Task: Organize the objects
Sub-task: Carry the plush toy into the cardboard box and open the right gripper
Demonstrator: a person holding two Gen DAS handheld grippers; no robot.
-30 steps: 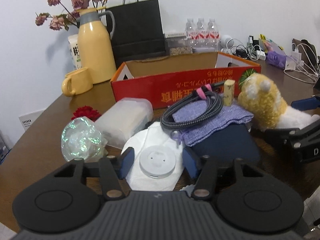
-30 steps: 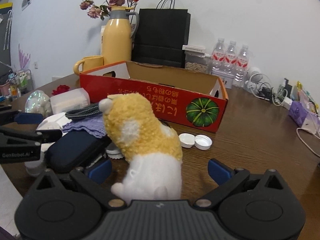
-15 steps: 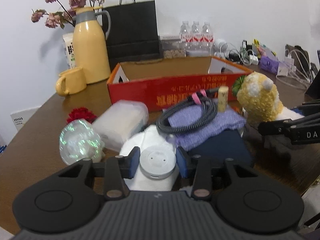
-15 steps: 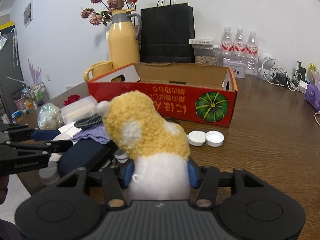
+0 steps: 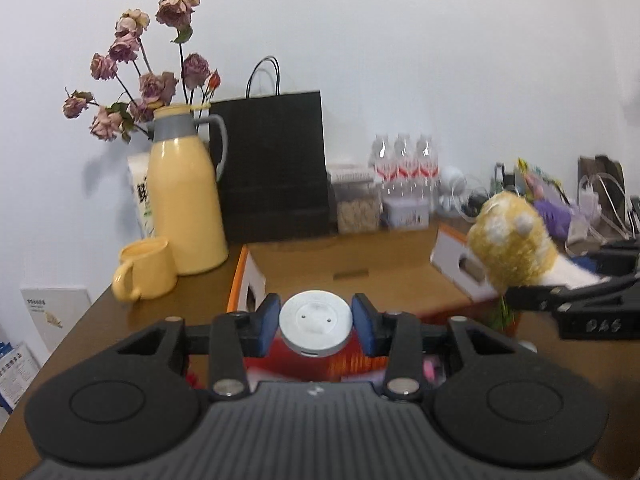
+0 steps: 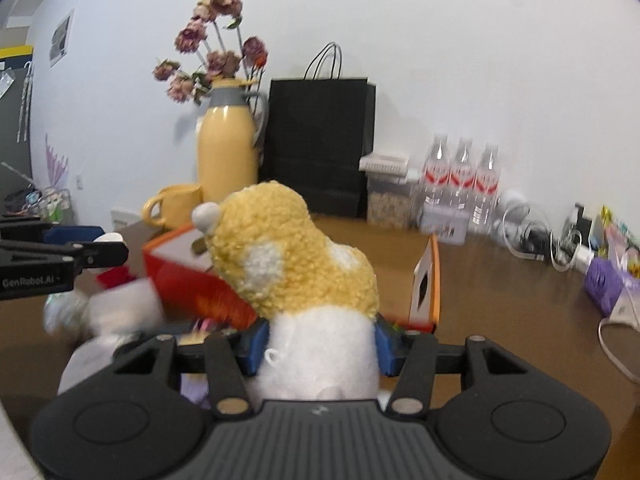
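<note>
My left gripper (image 5: 316, 325) is shut on a round white disc (image 5: 316, 328) and holds it in the air in front of the open red cardboard box (image 5: 344, 264). My right gripper (image 6: 320, 338) is shut on the white base of a yellow and white plush toy (image 6: 292, 260), lifted over the box's near wall (image 6: 188, 280). In the left wrist view the plush toy (image 5: 512, 248) and the right gripper (image 5: 580, 304) show at the right, above the box's right end. The left gripper (image 6: 60, 256) shows at the left in the right wrist view.
A yellow jug (image 5: 184, 200) with dried roses, a yellow mug (image 5: 146, 274) and a black paper bag (image 5: 272, 168) stand behind the box. Three water bottles (image 5: 404, 172) and tangled cables (image 6: 536, 236) lie at the back right. Blurred items (image 6: 112, 312) lie left of the box.
Both grippers closed on their objects and lifted them up toward the box. The disc has left the table and the plush toy has risen off the table.
</note>
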